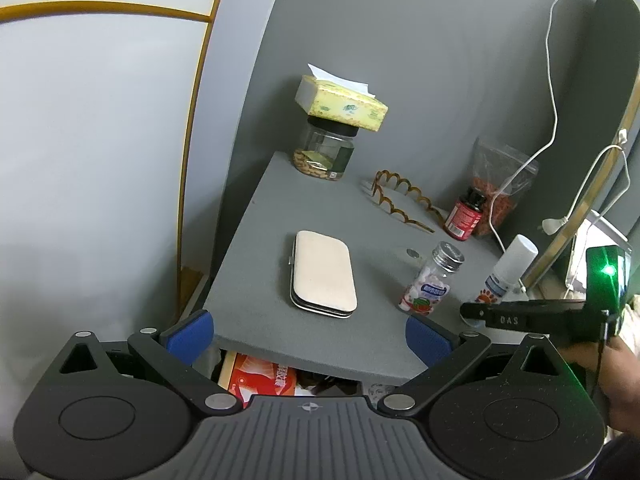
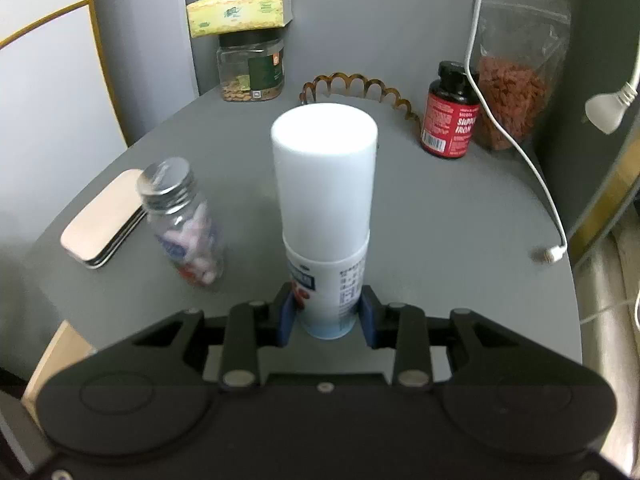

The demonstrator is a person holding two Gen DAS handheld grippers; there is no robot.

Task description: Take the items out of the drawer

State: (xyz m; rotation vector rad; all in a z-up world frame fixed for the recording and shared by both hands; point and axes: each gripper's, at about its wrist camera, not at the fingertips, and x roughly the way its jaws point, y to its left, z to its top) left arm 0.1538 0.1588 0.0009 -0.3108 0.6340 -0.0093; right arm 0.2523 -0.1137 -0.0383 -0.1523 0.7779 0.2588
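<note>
My right gripper point(image 2: 327, 314) is shut on a white spray bottle point(image 2: 325, 208) with a tall white cap, held upright at the front of the grey tabletop point(image 2: 440, 220); the bottle also shows in the left wrist view point(image 1: 510, 268). My left gripper point(image 1: 310, 338) is open and empty, at the table's front edge above the open drawer point(image 1: 280, 376), where a red packet point(image 1: 262, 378) and dark items show. A clear candy bottle point(image 2: 184, 224) with a metal cap and a beige case point(image 2: 104, 218) stand left of the spray bottle.
At the back stand a nut jar point(image 2: 251, 68) with a tissue box point(image 2: 240, 10) on top, a brown hair comb point(image 2: 356, 88), a red supplement bottle point(image 2: 450, 112) and a bag of red berries point(image 2: 516, 76). A white cable point(image 2: 516, 148) hangs across the right side.
</note>
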